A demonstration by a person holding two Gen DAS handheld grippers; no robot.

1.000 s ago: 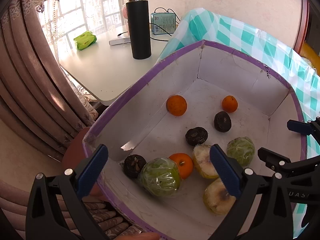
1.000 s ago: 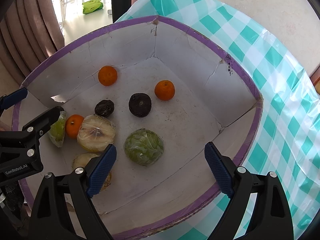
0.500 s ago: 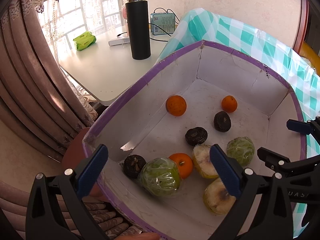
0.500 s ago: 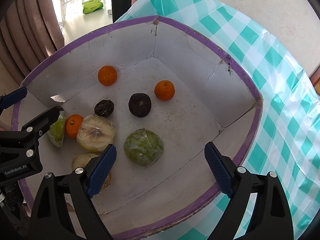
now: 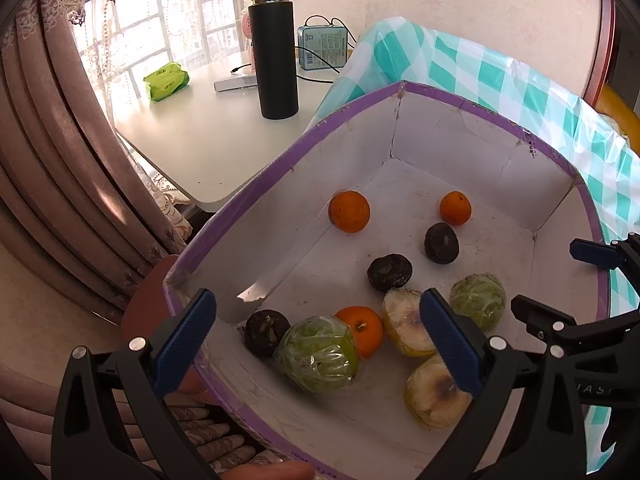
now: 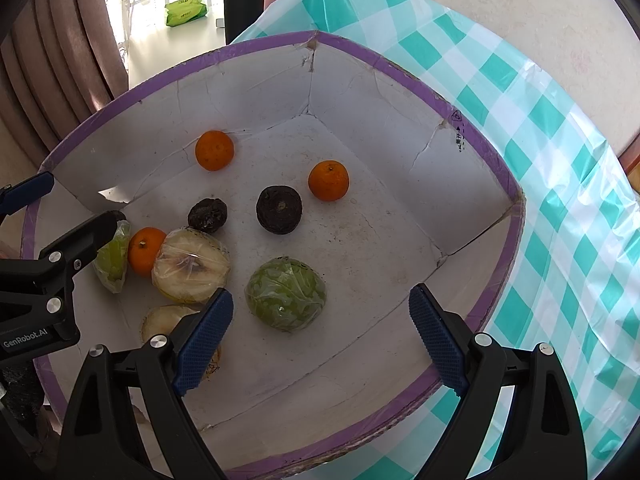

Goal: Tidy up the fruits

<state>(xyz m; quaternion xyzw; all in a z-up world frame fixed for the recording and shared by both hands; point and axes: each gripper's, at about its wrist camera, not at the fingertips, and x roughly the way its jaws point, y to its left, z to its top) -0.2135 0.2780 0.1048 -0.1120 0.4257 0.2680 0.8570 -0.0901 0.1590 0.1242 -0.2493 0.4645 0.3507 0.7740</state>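
Observation:
A white cardboard box with a purple rim [image 5: 280,168] [image 6: 420,88] holds several fruits. Three oranges [image 5: 349,211] [image 6: 328,180], three dark round fruits [image 5: 389,272] [image 6: 279,209], two green wrapped fruits [image 5: 319,354] [image 6: 285,294] and two pale yellow wrapped fruits [image 5: 438,396] [image 6: 190,265] lie loose on its floor. My left gripper [image 5: 318,346] hangs open above the box's near left side, over a green wrapped fruit and an orange. My right gripper [image 6: 322,338] hangs open above the near right side, just short of the other green fruit. Neither holds anything.
The box sits on a teal-and-white checked cloth [image 6: 560,184]. Beyond it a white table [image 5: 200,136] carries a tall black flask [image 5: 276,56], a blue tin [image 5: 322,48] with cables and a green packet [image 5: 166,80]. Curtains [image 5: 52,168] hang at the left.

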